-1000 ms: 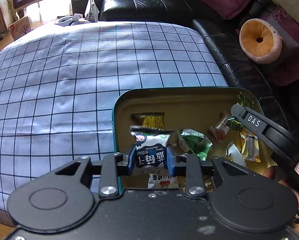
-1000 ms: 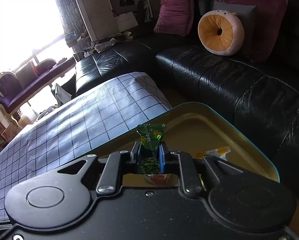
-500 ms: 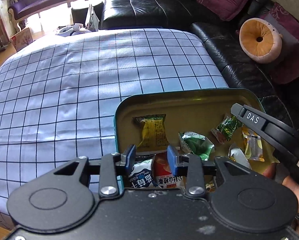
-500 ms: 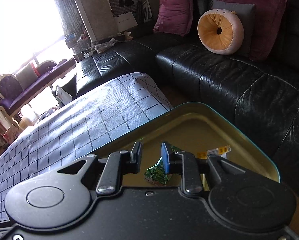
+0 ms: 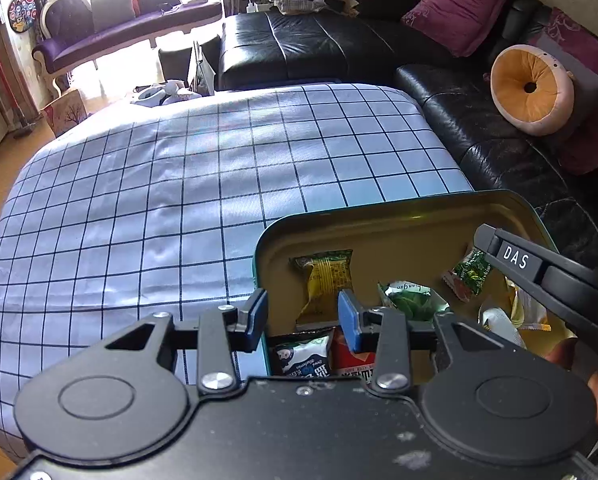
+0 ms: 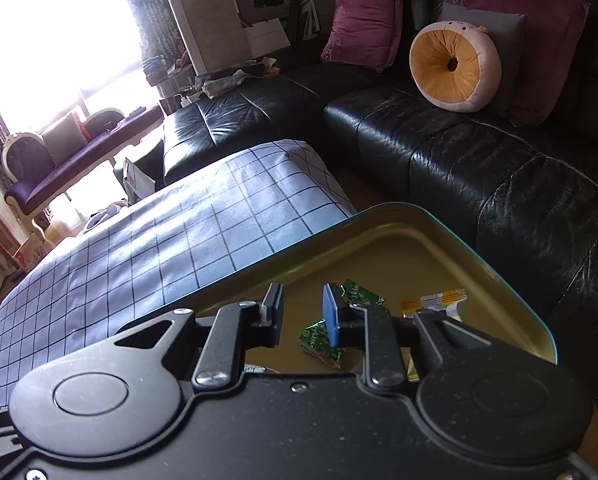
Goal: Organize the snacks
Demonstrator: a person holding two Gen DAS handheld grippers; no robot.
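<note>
A gold-lined tin tray with a teal rim (image 5: 399, 208) sits at the near right corner of the checked table and holds several snack packets. My left gripper (image 5: 303, 316) is open and empty above the tray's left rim. Below it lie a blue-and-white packet (image 5: 301, 358) and a red packet (image 5: 349, 360); a yellow packet (image 5: 329, 276) lies beyond. My right gripper (image 6: 302, 314) is open and empty over the tray (image 6: 495, 256). A dark green packet (image 6: 319, 338) lies in the tray just below its right finger. The right gripper's body (image 5: 539, 272) crosses the left wrist view.
The blue checked tablecloth (image 5: 179, 200) covers the table to the left. A black leather sofa (image 6: 479, 152) wraps the far and right sides, with purple cushions and a round orange plush cushion (image 6: 453, 68). Green (image 5: 413, 300) and orange-striped (image 6: 435, 302) packets also lie in the tray.
Both grippers opened. The left one dropped the blue-and-white packet into the tray and the right one dropped the dark green packet. Both have since lifted and drawn back a little.
</note>
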